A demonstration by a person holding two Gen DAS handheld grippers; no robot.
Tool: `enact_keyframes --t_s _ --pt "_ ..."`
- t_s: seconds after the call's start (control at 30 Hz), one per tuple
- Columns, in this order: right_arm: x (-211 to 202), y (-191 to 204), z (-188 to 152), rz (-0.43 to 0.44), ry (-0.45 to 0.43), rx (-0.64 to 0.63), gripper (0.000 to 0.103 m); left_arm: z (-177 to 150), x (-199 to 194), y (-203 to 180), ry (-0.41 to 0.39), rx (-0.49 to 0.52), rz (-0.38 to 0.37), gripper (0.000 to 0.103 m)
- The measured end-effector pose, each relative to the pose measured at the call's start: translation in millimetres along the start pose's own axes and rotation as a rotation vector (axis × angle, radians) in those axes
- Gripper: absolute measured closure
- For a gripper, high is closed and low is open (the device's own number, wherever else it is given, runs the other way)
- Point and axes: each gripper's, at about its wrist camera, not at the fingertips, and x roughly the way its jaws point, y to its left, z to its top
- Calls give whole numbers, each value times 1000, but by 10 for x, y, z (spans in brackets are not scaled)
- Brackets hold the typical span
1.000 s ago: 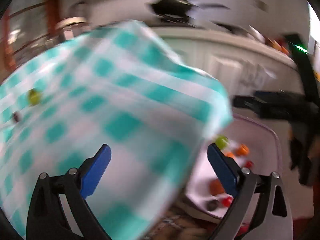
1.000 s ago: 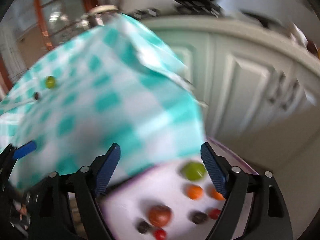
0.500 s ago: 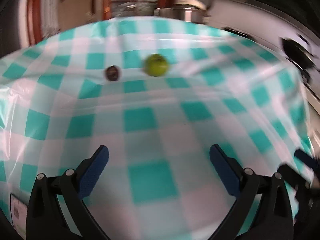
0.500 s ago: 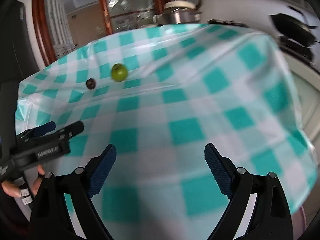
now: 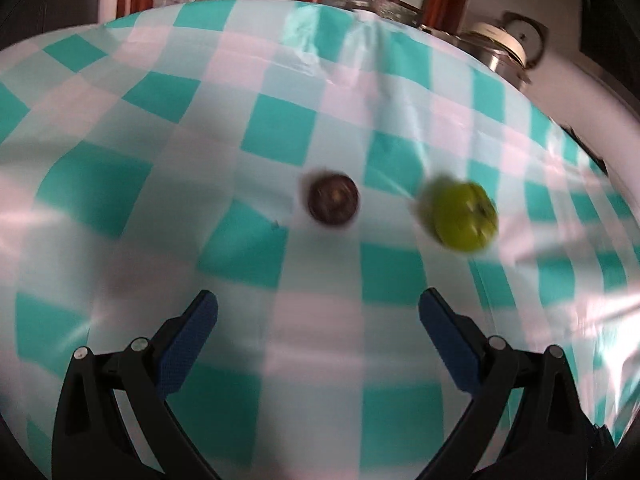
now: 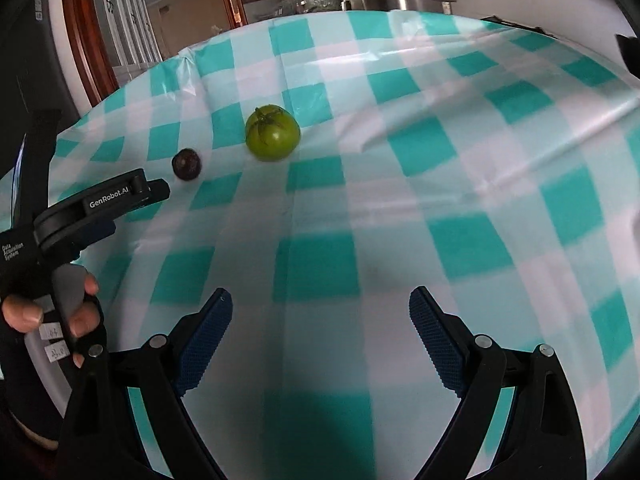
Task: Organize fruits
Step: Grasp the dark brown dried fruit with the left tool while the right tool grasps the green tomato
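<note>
Here, my left tool (image 5: 318, 312) and right tool (image 6: 320, 308) both gape wide, gripping nothing, above the checked tabletop (image 6: 400, 200). From my right tool, the green tomato (image 6: 273, 138) lies at eleven o'clock, a dark fruit (image 6: 187, 164) just beside it at its eight o'clock.

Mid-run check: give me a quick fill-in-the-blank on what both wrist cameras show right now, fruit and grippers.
1. The fruits lie on a tablecloth checked in white and ____.
2. The round fruit with a leafy stem is ____ in colour.
3. The left gripper has its jaws ____, with nothing between them.
4. In the right wrist view, the small dark fruit lies to the ____ of the larger one.

Missing words: teal; green; open; left
</note>
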Motion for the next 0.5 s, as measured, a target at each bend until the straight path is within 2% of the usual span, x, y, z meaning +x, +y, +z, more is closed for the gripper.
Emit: enact_keyframes --t_s 0.1,0.17,0.37,0.5 --pt "322 113 315 -12 7 -4 15 60 91 146 -4 -45 -3 2" --pt "559 204 539 -21 10 -1 15 49 70 235 -12 -80 -46 2" --pt "1150 425 1058 -18 32 13 15 55 82 171 -19 -31 -46 2" --pt "1416 481 1202 -15 90 1 18 69 122 168 -6 -30 -48 2"
